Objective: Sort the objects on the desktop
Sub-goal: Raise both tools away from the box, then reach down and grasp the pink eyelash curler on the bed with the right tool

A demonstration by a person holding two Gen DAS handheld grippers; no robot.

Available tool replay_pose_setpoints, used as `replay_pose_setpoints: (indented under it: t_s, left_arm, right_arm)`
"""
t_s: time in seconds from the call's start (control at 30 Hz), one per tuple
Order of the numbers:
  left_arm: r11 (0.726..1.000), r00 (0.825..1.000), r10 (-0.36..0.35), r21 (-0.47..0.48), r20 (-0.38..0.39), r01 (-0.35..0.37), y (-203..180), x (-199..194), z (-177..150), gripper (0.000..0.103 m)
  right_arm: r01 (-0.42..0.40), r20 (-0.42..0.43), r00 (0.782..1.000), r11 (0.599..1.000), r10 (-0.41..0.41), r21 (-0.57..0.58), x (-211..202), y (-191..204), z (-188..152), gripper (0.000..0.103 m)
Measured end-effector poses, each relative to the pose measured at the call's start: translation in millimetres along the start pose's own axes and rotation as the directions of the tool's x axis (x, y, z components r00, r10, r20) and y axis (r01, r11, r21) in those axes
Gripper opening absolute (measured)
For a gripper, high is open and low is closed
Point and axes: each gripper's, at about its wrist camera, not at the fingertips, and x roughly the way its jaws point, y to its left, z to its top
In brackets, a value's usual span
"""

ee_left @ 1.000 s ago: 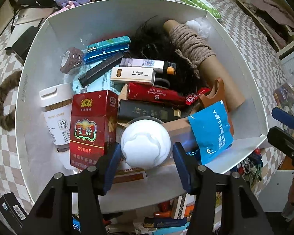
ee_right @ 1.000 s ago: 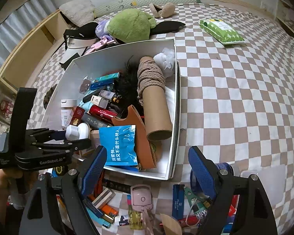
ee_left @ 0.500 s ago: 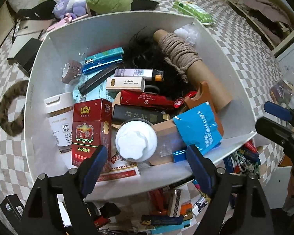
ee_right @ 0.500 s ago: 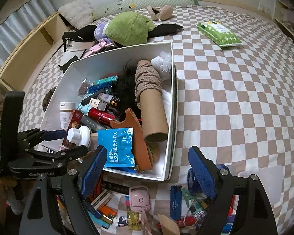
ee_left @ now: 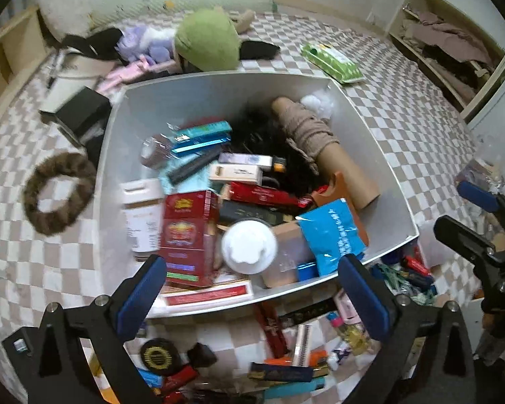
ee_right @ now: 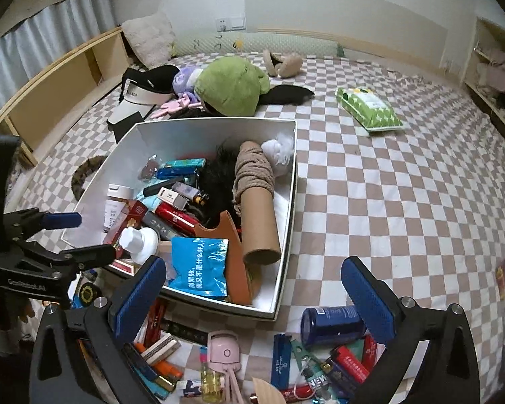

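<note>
Both grippers agape (blue ribbed pads); round white bottle (ee_left: 249, 246) in box (ee_left: 370, 141).

A checkered bed (ee_right: 404, 202) carries a white box (ee_right: 286, 208) ahead of the right gripper (ee_right: 252, 299), a green wipes pack (ee_right: 370, 109) beyond, and a blue can (ee_right: 330, 323) just beneath it.

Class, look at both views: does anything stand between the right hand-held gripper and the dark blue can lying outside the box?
Nothing visible does. The dark blue can lies on the checked cloth just ahead of the open right hand-held gripper, beside its right finger; the white box sits farther back.
</note>
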Motion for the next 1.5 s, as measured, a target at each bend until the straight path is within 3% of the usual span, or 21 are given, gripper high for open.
replay_pose_setpoints:
  t_s: [0.1, 0.4, 1.2, 1.5]
  left_arm:
    - [0.999, 0.999, 0.045, 0.007, 0.024, -0.045, 3, -9, -2, 0.102]
    - [0.997, 0.994, 0.074, 0.017, 0.086, -0.076, 13, -34, -11, 0.102]
    - [0.995, 0.990, 0.063, 0.069, 0.130, -0.073, 23, -62, -40, 0.103]
    - [0.997, 0.996, 0.026, 0.069, 0.084, -0.032, 28, -55, -52, 0.103]
  right_arm:
    - [0.010, 0.018, 1.000, 1.000, -0.009, -0.012, -4, 4, -1, 0.103]
    - [-0.005, 0.025, 1.000, 0.999, 0.006, -0.034, -13, 17, -4, 0.103]
    - [-0.058, -0.012, 0.998, 0.988, 0.057, -0.145, -20, 66, -27, 0.103]
    - [-0.072, -0.076, 0.995, 0.977, 0.058, -0.201, -8, 74, -46, 0.103]
